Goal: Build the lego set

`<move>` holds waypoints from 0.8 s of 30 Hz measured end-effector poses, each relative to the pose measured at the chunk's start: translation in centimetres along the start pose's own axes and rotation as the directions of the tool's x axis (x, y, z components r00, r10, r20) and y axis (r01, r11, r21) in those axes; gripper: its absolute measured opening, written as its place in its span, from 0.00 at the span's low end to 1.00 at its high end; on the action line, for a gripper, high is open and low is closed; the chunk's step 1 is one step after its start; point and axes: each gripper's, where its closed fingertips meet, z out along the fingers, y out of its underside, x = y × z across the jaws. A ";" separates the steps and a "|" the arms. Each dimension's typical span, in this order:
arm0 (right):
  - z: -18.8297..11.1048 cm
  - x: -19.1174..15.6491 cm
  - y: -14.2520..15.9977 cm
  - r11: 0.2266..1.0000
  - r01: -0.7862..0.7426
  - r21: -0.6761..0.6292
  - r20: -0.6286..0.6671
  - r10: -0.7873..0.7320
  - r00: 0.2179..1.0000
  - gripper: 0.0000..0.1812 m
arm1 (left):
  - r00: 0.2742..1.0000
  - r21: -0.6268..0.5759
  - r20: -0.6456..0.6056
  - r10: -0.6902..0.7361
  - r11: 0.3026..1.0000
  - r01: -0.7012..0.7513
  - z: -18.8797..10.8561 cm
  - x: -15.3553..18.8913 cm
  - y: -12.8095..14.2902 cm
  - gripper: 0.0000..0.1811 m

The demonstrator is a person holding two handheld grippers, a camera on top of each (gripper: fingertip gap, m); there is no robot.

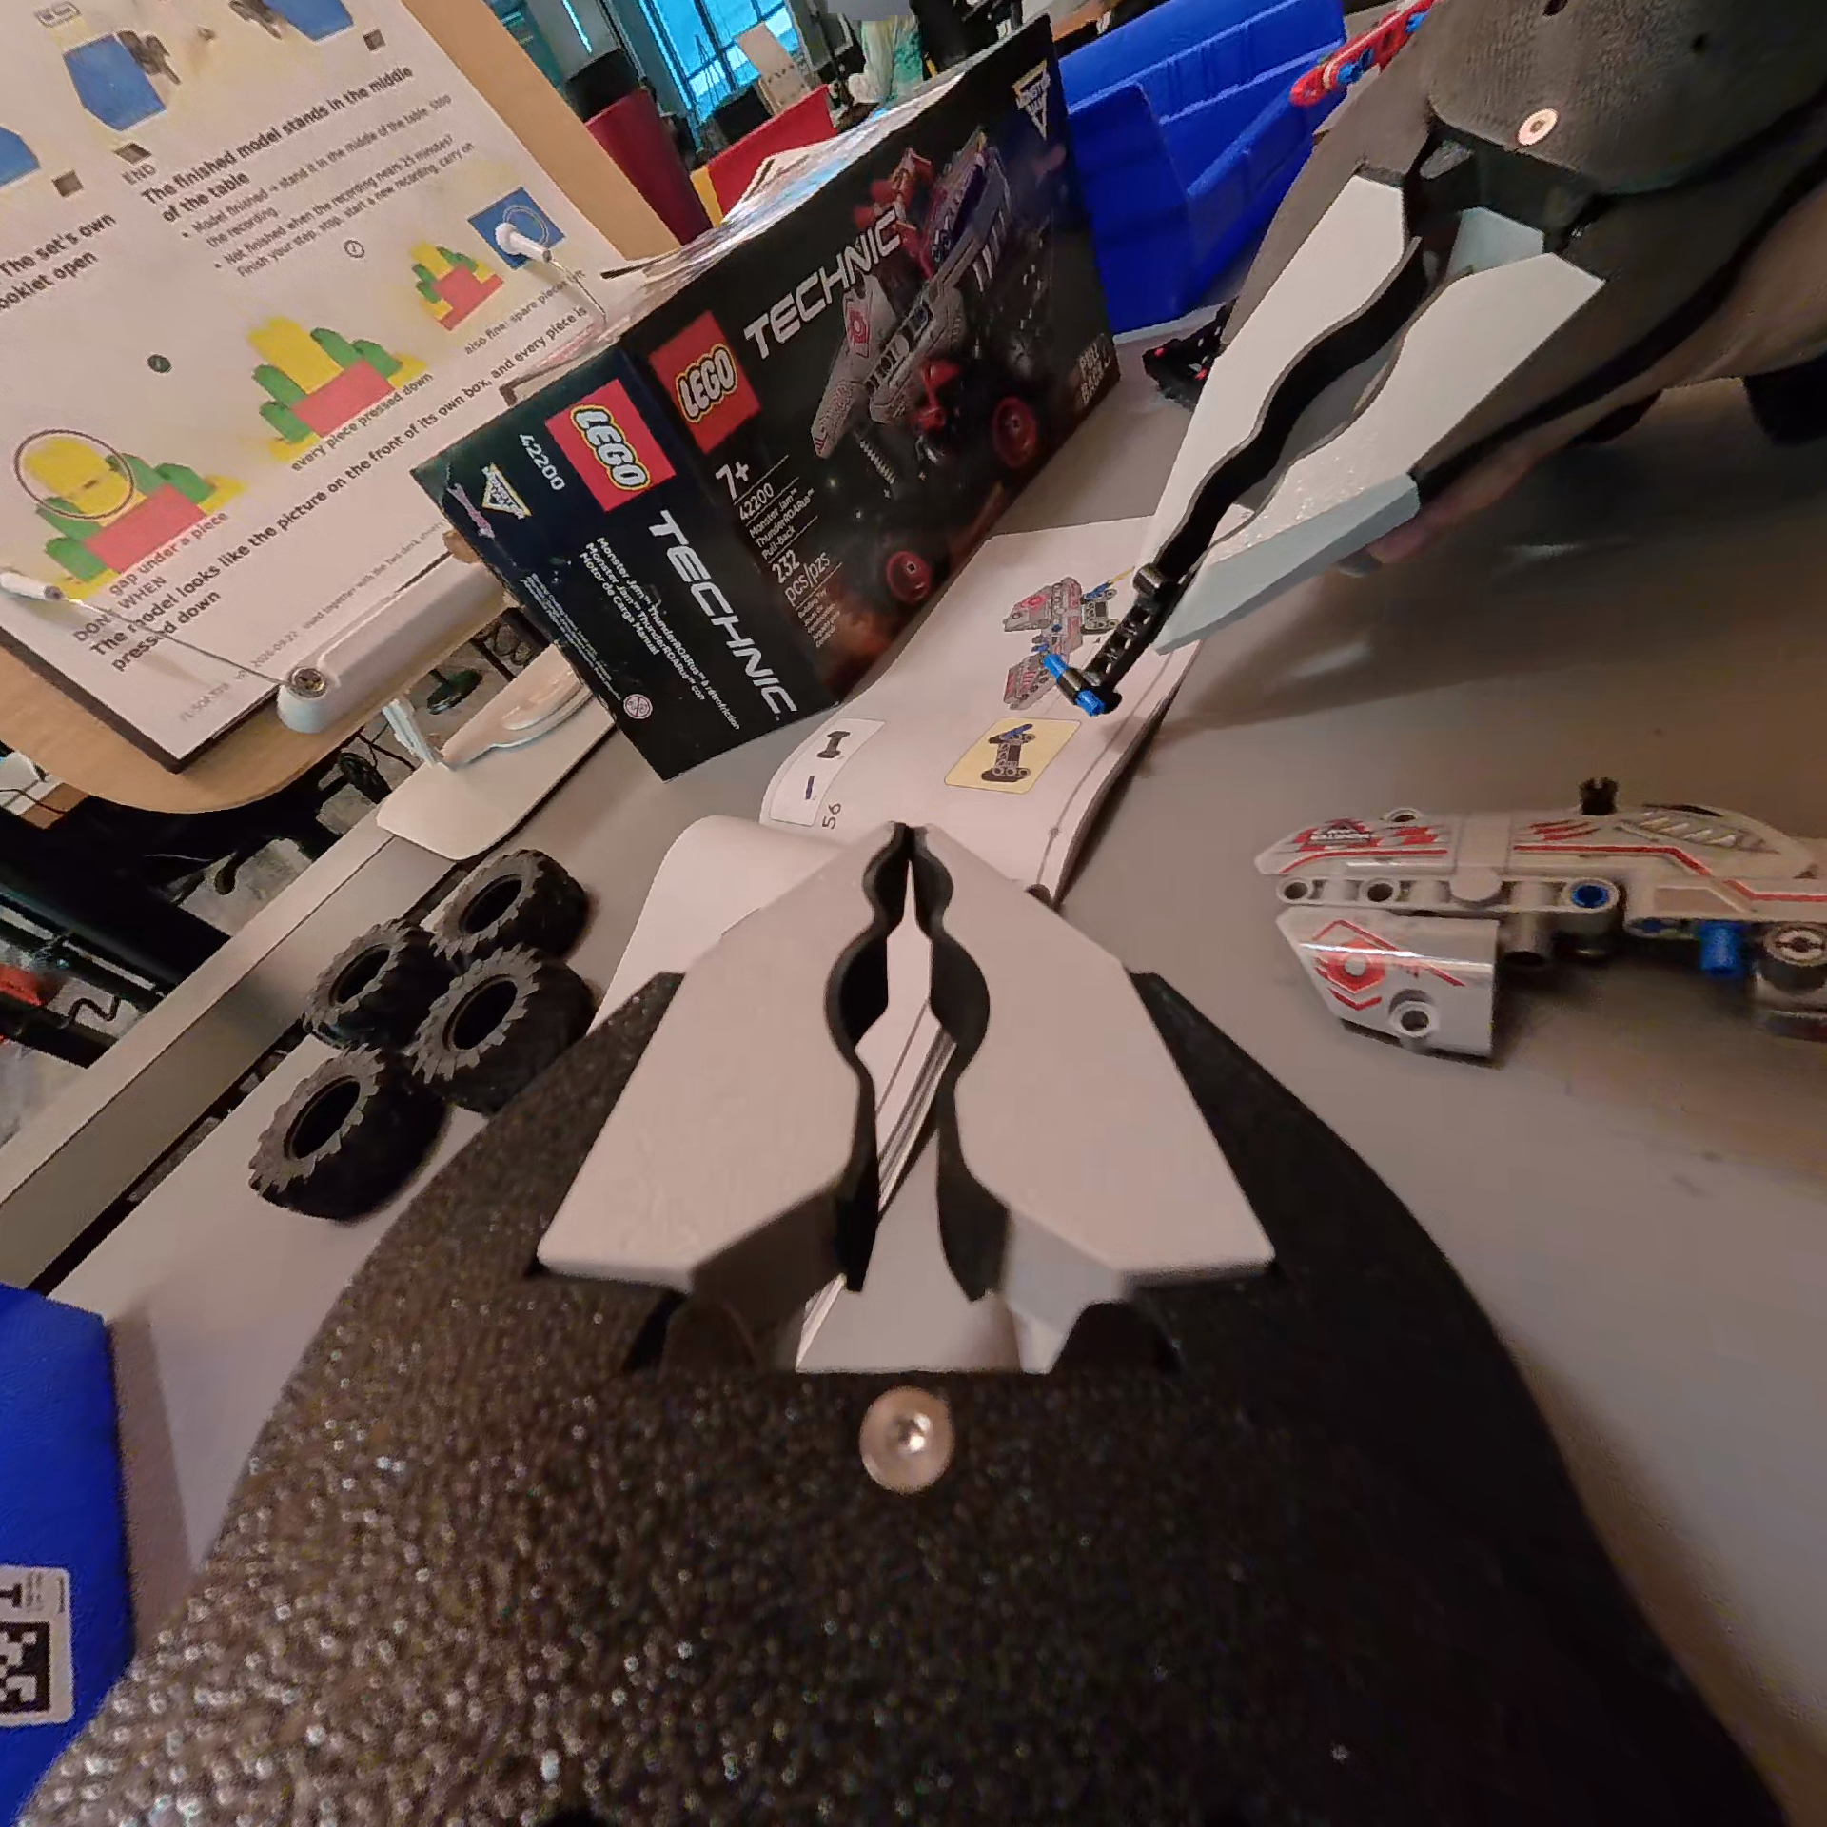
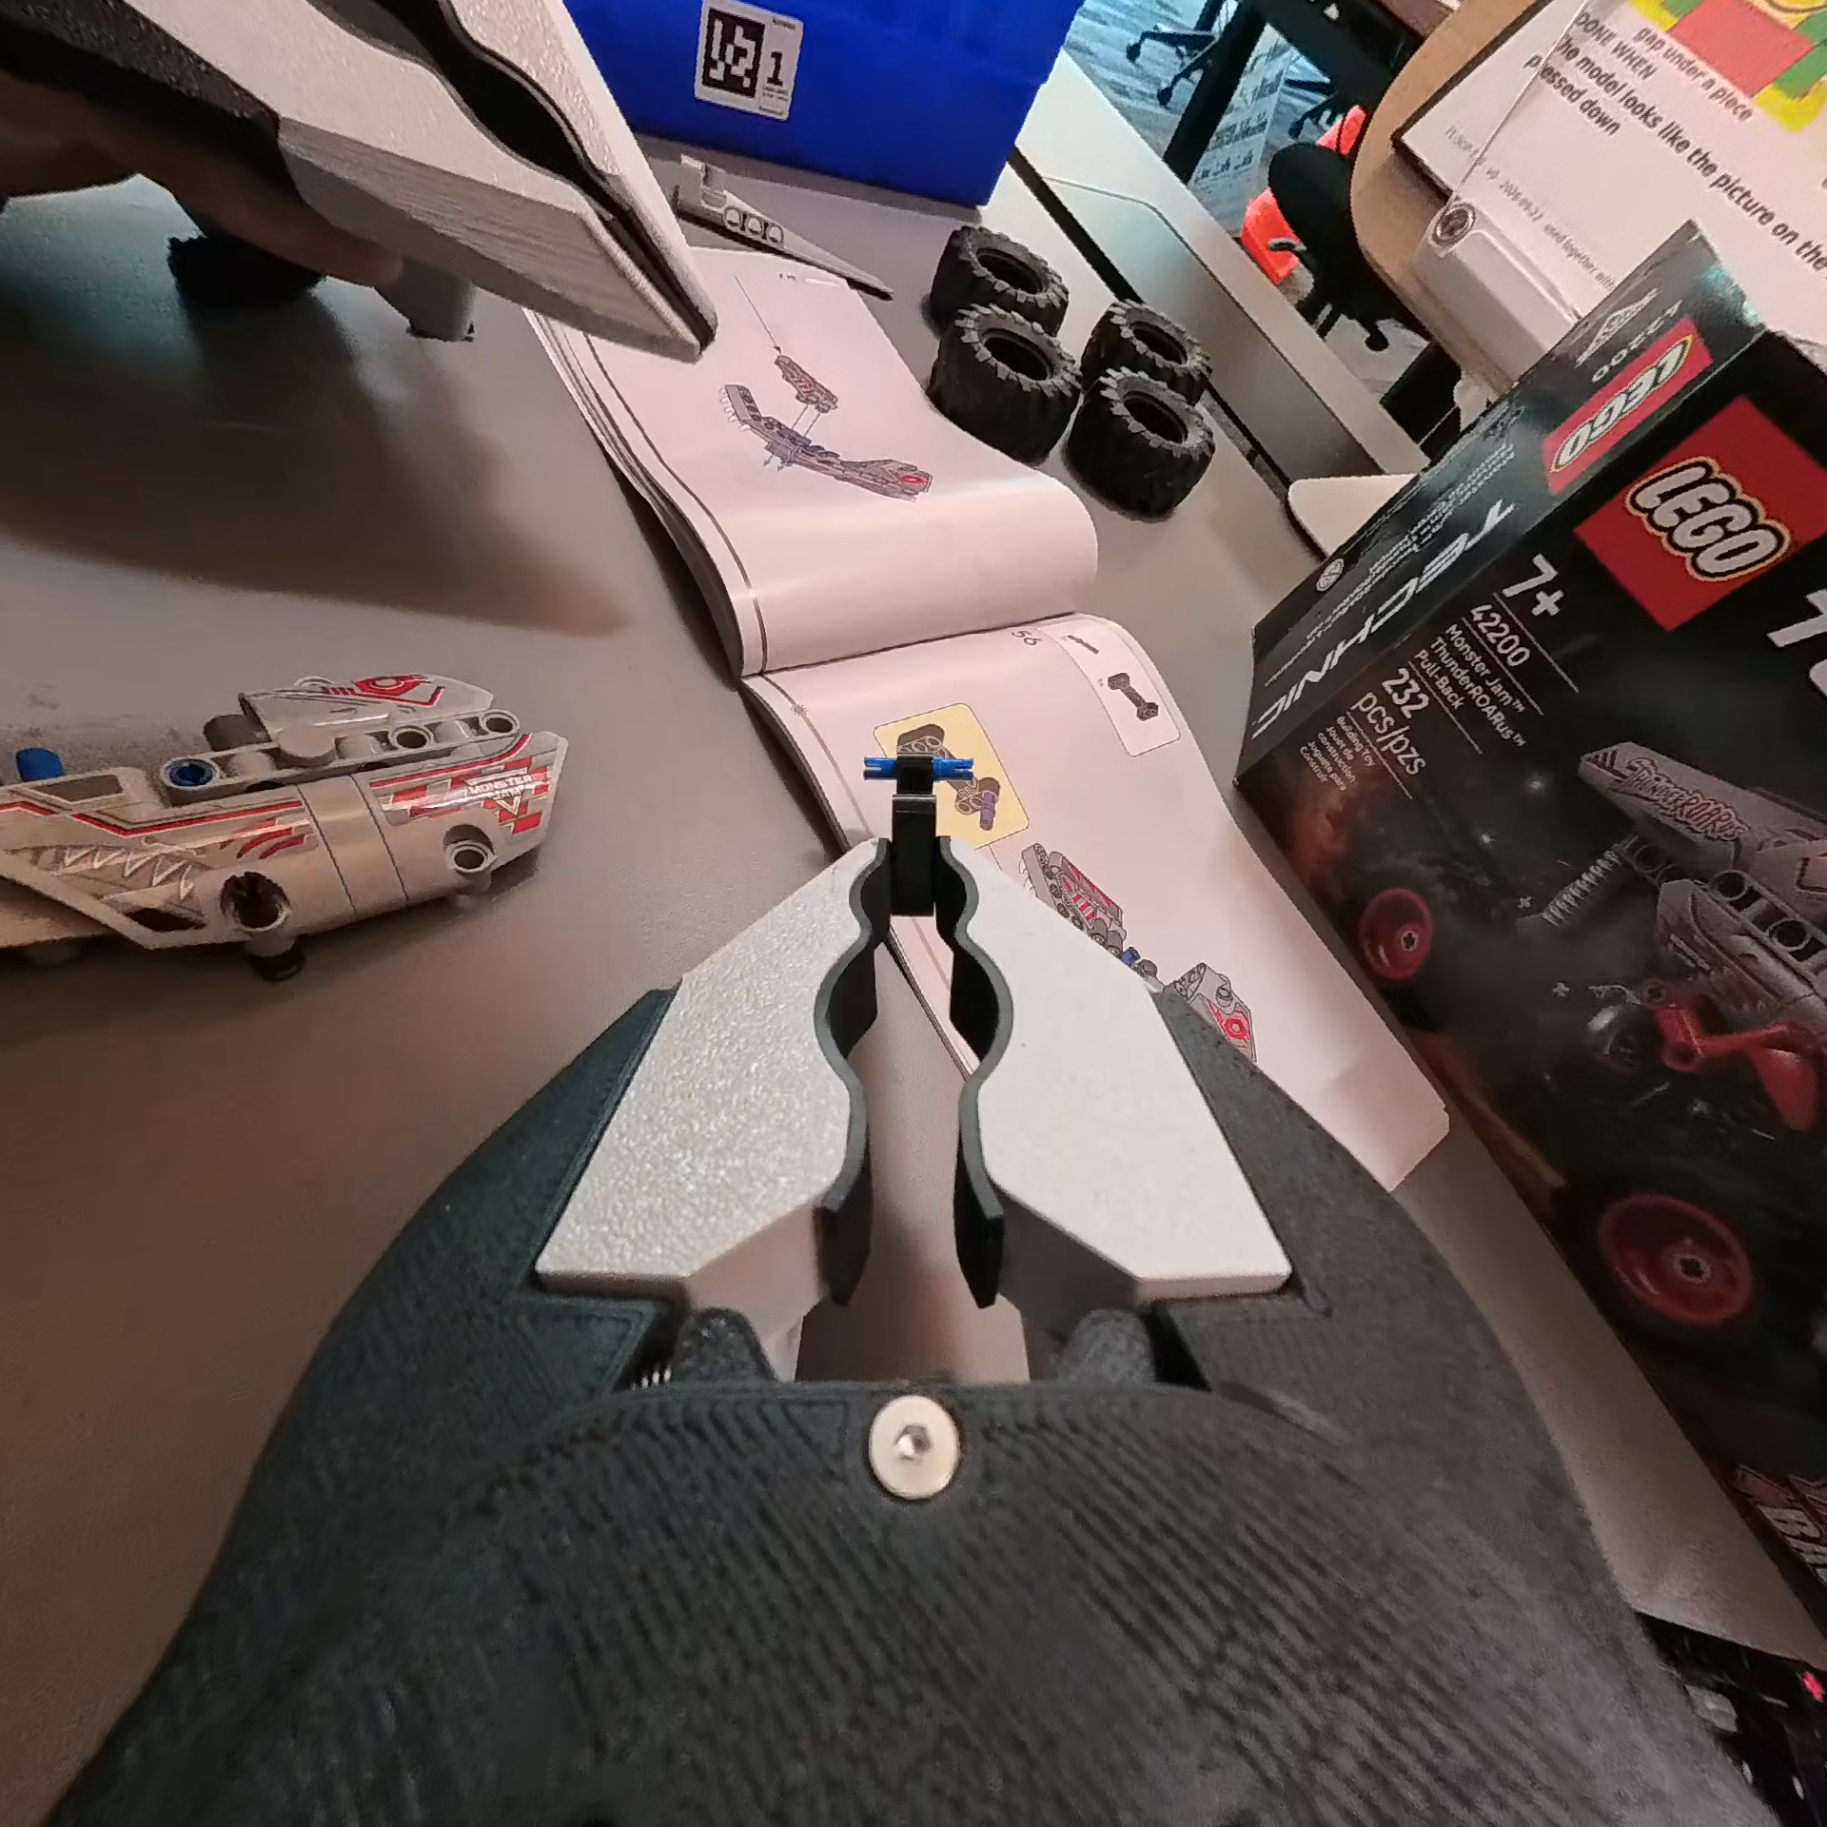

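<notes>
My right gripper (image 2: 914,858) is shut on a short black Technic beam (image 2: 912,855) that has a blue pin (image 2: 919,766) across its far end. It holds the beam above the open instruction booklet (image 2: 890,475). In the left wrist view the right gripper (image 1: 1167,598) comes in from the upper right, and the beam (image 1: 1122,643) sticks out of its tips over the booklet (image 1: 989,712). My left gripper (image 1: 910,842) is shut and empty, hovering over the booklet's near page. The grey and red model body (image 1: 1542,919) lies on the table to its right; it also shows in the right wrist view (image 2: 297,811).
Several black tyres (image 1: 425,1018) lie left of the booklet. The set's box (image 1: 791,445) stands behind it, and an instruction board (image 1: 247,297) leans at the far left. Blue bins (image 1: 1176,148) stand at the back. A grey wedge piece (image 2: 751,222) lies near a blue bin (image 2: 840,89). My hands' fingertips stand some 11 centimetres from each other.
</notes>
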 end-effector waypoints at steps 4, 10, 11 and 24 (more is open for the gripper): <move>0.0 0.1 0.0 1.000 0.009 0.002 -0.012 -0.009 1.000 0.03 | 1.000 -0.008 -0.007 0.006 1.000 -0.006 0.1 0.1 0.1 0.00; 0.0 0.2 -0.9 0.999 0.017 0.046 -0.042 -0.015 0.999 0.03 | 0.998 -0.059 -0.038 -0.050 0.997 0.048 0.7 0.6 0.2 0.00; 0.0 0.3 -1.4 0.998 0.017 0.068 -0.060 -0.012 0.998 0.03 | 0.995 -0.076 -0.066 -0.079 0.994 0.074 1.1 1.1 0.1 0.00; -0.8 -1.2 -5.8 0.966 0.103 0.238 -0.154 -0.067 0.986 0.03 | 0.940 -0.075 -0.105 -0.325 0.945 0.319 3.1 2.7 -2.9 0.06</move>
